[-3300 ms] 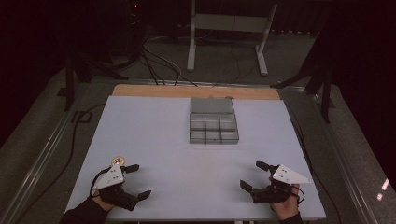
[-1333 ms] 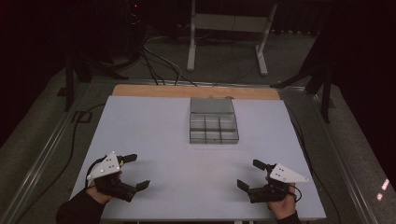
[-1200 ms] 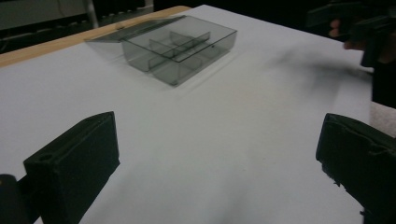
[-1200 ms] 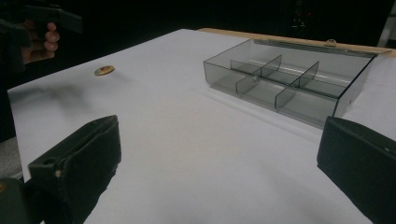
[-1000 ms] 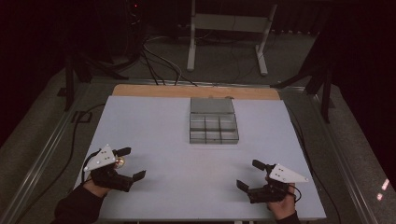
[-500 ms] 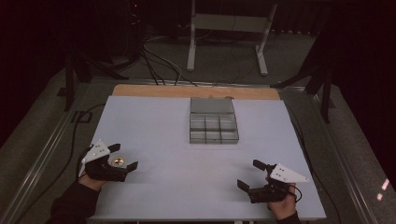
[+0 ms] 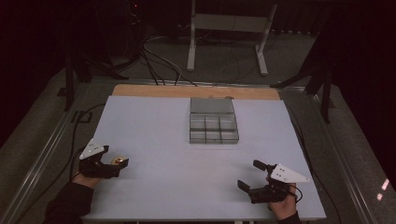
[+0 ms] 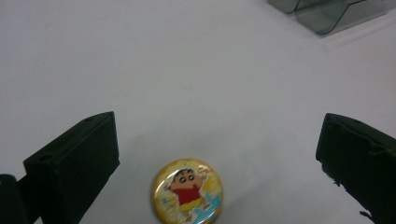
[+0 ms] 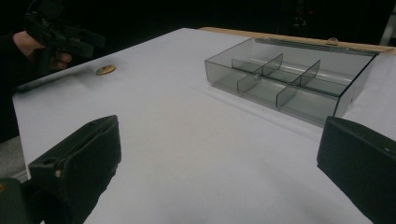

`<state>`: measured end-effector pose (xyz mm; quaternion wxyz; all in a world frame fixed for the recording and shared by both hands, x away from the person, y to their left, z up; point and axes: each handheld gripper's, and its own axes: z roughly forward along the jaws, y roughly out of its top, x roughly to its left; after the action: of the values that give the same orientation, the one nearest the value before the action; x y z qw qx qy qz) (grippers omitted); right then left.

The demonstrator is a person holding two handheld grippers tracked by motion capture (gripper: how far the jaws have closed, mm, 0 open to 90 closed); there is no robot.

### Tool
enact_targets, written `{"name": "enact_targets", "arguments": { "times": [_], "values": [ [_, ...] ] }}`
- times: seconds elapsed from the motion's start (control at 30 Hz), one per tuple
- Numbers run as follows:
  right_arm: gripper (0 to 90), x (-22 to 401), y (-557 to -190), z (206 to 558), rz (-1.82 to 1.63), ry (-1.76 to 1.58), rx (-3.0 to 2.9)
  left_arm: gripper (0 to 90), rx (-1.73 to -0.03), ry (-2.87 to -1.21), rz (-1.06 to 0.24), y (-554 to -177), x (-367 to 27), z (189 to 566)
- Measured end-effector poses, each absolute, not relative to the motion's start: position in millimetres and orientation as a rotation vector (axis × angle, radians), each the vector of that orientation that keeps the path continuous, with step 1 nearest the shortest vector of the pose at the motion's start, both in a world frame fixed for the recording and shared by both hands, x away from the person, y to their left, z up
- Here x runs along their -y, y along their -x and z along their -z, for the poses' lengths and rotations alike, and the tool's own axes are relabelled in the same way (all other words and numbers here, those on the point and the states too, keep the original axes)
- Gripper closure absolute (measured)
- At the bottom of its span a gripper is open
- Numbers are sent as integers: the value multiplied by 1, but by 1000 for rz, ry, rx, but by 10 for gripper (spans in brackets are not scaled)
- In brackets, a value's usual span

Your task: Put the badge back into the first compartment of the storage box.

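While the left gripper hangs spread wide over the round badge at the table's near left, its own view shows the cartoon picture. The right gripper, spread too, faces the grey box.

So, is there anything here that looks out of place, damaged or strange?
Nothing stands out. The round cartoon badge lies flat on the white table between the open left gripper jaws, and the clear divided box sits square and undamaged.
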<state>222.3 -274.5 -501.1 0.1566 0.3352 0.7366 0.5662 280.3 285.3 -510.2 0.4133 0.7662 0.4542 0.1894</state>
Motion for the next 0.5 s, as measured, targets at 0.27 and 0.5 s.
{"name": "enact_targets", "arguments": {
  "times": [0.27, 0.5],
  "values": [
    [0, 275, -222, 501, -1624, -957, -2111, 1, -1186, -1987, -466, -281, -284, 515],
    [0, 275, -222, 501, -1626, -957, -2116, 0, -1221, -2080, -455, -280, -276, 515]
  ]
}}
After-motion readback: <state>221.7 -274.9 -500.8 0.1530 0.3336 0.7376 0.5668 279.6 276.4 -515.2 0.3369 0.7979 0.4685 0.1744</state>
